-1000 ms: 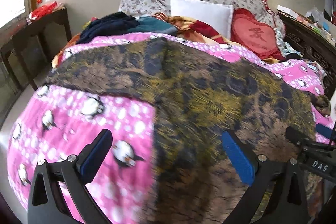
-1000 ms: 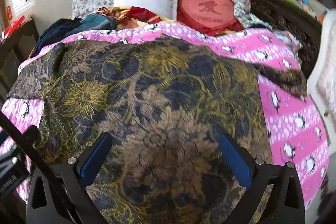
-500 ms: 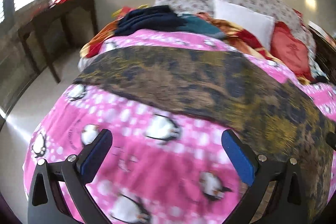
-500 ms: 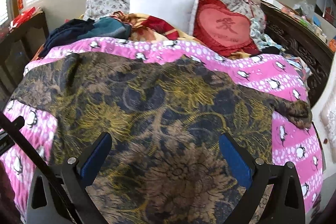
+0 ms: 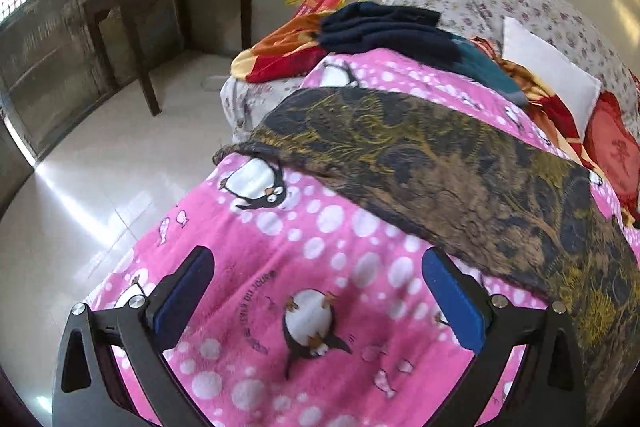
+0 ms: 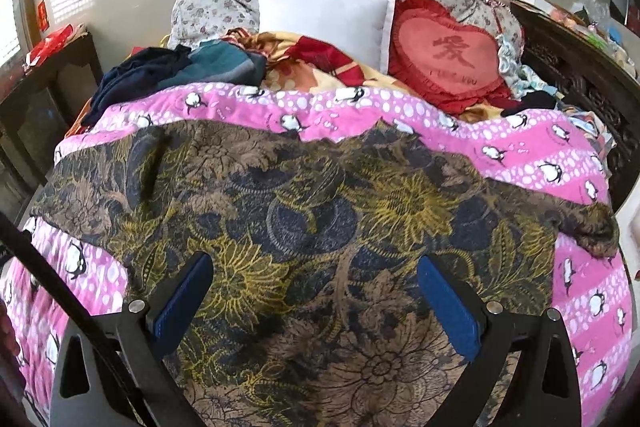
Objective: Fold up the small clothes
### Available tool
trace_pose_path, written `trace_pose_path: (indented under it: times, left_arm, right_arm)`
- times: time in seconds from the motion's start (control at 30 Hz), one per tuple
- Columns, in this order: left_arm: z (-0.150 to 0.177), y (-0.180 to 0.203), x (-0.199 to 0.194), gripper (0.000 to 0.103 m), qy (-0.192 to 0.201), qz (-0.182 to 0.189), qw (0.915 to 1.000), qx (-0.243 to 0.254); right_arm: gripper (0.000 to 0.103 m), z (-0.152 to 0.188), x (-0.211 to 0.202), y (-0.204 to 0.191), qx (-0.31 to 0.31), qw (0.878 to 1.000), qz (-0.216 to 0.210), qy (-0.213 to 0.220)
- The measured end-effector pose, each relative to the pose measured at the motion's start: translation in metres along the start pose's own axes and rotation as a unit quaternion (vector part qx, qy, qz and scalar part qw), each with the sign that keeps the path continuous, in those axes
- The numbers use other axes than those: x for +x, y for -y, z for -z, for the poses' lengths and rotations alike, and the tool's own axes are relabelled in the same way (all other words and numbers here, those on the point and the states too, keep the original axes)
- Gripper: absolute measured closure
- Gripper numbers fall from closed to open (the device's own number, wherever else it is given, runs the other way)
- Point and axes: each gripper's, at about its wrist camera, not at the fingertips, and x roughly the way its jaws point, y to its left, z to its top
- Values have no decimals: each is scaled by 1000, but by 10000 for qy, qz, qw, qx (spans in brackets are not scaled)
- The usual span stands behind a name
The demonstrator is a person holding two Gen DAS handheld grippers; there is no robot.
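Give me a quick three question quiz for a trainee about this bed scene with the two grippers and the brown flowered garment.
1. True or false: the left gripper is shut on the brown flowered garment.
2. What lies under the right gripper: A) garment, B) white pillow, C) floor?
3. Fill in: the garment lies spread on a pink ____-print blanket.

Key: 1 false, it is open over the blanket; 2 A; 3 penguin.
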Motion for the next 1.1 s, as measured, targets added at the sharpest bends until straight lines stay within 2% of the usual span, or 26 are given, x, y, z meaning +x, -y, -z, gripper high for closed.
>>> trace_pose_path:
  times: [0.17, 0.37, 0.47, 0.57, 0.63, 0.7, 0.73, 0.8, 0.87, 0.93, 1.1]
  left_arm:
    - [-11, -14, 18, 0, -191, 185, 9989, -387]
    - [-29, -36, 47, 0, -292, 358, 9913, -1231]
    - [-40, -36, 59, 0, -225, 406, 9897, -1353]
    - [-51, -32, 70, 1, -247, 603, 9873, -1452]
    - [-56, -27, 78, 17, -251, 665, 9868, -1454]
    - [-60, -19, 84, 54, -284, 558, 9897, -1288]
    - [-62, -16, 86, 62, -292, 493, 9909, -1222]
    - [-63, -14, 84, 96, -268, 628, 9903, -1208]
    - [-64, -13, 78, 98, -273, 939, 9869, -1285]
    - [-65, -7, 62, 98, -110, 990, 9881, -1174]
    - [-64, 54, -6, 98, 419, 1431, 9883, -337]
  right_arm:
    - [0, 7, 3, -10, -154, 9998, -87, -45]
    - [0, 10, 9, -23, -284, 9994, -171, -39]
    - [0, 11, 19, -28, -269, 9992, -259, -111]
    - [0, 13, 31, -31, -276, 9989, -305, -212]
    - [0, 16, 40, -33, -295, 9984, -379, -289]
    - [0, 18, 45, -34, -325, 9978, -464, -352]
    - [2, 19, 47, -34, -343, 9973, -523, -374]
    - [9, 21, 49, -30, -351, 9968, -613, -381]
    - [13, 21, 50, -26, -355, 9965, -663, -377]
    - [15, 21, 47, -19, -362, 9966, -661, -319]
    - [15, 19, 36, 13, -169, 9983, -541, -166]
